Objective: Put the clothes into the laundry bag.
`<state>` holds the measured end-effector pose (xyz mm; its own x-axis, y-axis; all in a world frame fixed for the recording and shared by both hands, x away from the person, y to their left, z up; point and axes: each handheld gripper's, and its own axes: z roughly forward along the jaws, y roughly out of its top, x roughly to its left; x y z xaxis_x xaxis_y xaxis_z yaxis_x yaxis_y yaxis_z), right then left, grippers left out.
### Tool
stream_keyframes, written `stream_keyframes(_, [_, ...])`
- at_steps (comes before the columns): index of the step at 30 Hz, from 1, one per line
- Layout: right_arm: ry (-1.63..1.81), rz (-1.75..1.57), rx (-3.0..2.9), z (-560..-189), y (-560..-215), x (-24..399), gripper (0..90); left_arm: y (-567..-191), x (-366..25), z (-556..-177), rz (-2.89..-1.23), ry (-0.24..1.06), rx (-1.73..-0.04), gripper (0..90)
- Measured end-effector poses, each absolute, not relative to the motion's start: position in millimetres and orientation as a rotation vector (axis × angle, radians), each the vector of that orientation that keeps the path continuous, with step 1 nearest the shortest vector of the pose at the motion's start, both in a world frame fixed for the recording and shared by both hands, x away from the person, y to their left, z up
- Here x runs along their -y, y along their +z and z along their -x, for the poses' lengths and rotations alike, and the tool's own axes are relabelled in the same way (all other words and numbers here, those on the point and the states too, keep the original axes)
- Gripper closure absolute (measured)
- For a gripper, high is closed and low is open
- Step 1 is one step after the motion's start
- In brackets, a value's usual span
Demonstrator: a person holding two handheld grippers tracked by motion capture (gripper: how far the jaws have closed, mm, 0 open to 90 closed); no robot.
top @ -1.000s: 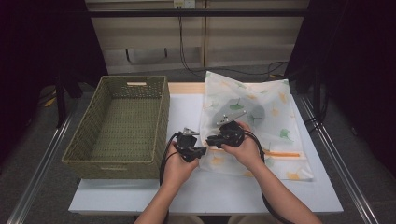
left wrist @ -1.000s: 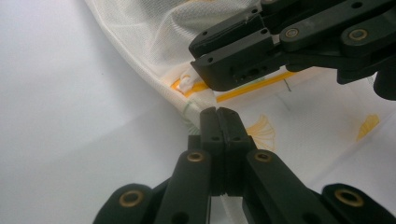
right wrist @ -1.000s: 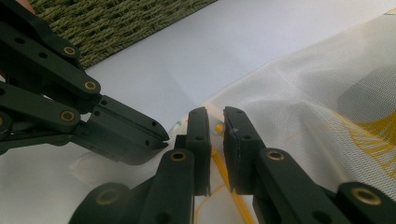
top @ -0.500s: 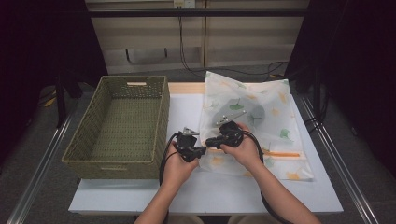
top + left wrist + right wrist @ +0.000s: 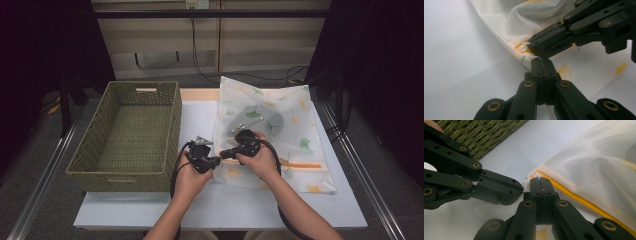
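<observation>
Jaws of left gripper (image 5: 541,61) and right gripper (image 5: 540,181) pinched on mesh bag (image 5: 280,125) edge, contents blurred.

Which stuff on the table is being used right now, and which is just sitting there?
In use:
- mesh zip bag, pinched at its corner by both grippers
- left gripper, shut on the bag's edge
- right gripper, shut beside the orange zip

Just sitting there:
- woven basket, left of the bag
- grey item inside the bag

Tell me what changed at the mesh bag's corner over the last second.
The right tool has just closed onto the corner of the white leaf-printed mesh bag. The left tool stayed clamped on that corner beside it. Both hands, the bag and the green woven basket kept their places.
</observation>
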<state>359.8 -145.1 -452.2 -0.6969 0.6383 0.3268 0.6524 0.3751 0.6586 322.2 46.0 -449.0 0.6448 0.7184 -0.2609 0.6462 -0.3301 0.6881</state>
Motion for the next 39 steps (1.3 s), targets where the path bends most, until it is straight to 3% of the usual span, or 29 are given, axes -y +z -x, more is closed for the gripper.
stream_keyframes(8, [-1.261, 1.216, 2.542, -359, -448, 148, 90.0, -450, -48, -324, -2.070, 0.121, -1.089, 83.8])
stream_keyframes(20, [-1.287, 1.214, 2.522, -358, -445, 151, 90.0, -455, -47, -328, -2.053, 0.136, -1.118, 66.9])
stream_keyframes(23, [-1.304, 1.214, 2.511, -358, -444, 152, 90.0, -457, -47, -330, -2.050, 0.130, -1.102, 66.8])
stream_keyframes(26, [-1.301, 1.222, 2.499, -358, -444, 152, 90.0, -459, -46, -331, -2.041, 0.113, -1.077, 72.1])
stream_keyframes(30, [-1.297, 1.240, 2.496, -357, -445, 151, 90.0, -458, -50, -332, -2.029, 0.066, -1.092, 87.2])
stream_keyframes(39, [-1.300, 1.279, 2.475, -355, -445, 154, 90.0, -452, -48, -330, -2.022, 0.064, -1.100, 89.3])
